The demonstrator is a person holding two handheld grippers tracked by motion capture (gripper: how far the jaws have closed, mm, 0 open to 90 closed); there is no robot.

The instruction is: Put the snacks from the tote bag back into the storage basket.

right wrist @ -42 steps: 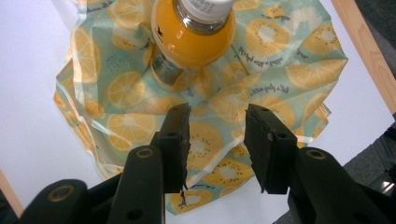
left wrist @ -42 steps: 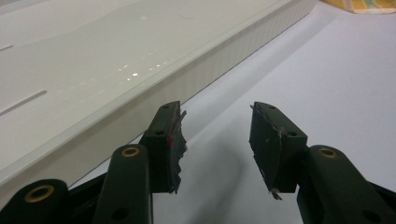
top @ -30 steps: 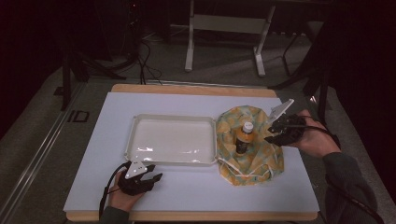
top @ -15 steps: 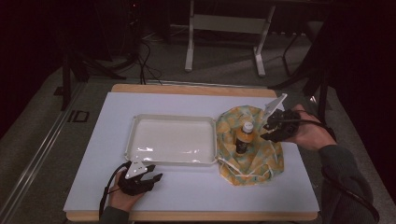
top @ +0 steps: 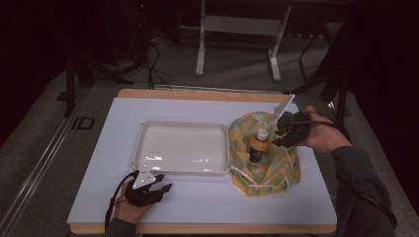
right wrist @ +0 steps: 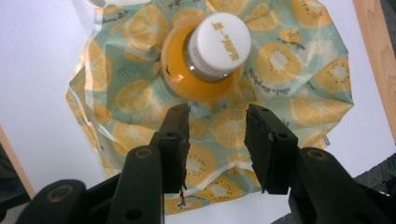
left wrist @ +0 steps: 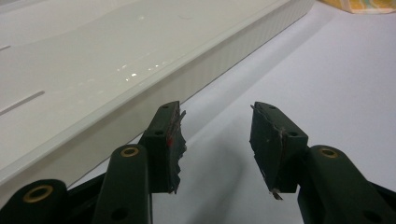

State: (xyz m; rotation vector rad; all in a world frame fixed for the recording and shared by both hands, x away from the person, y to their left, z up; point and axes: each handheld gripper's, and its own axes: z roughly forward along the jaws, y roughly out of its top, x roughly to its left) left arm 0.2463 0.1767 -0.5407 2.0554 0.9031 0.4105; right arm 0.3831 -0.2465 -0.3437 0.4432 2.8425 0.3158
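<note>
Tipping is the main worry here, judging from how the bottle stands: upright on soft, rumpled fruit-print cloth rather than on the bare table. The right gripper hovers just beside and above the bottle's white cap, jaws spread with nothing between them. If one jaw meets the cap or shoulder before the other, the bottle could rock over on the wrinkled fabric and roll toward the cloth's edge. A grip taken only on the smooth cap might also slip (the neck below it looks like the surer hold). The cloth's loose folds lie close around the bottle's base, so a low approach could snag fabric along with it.

The bottle itself holds an orange liquid, filled nearly to the neck, and its cap is on. To the bottle's left, with its rim touching the cloth, sits the white tray, which has nothing in it. The left gripper rests on the table well apart from the bottle, beyond the tray's near edge; its jaws are spread too, and they hold nothing.
</note>
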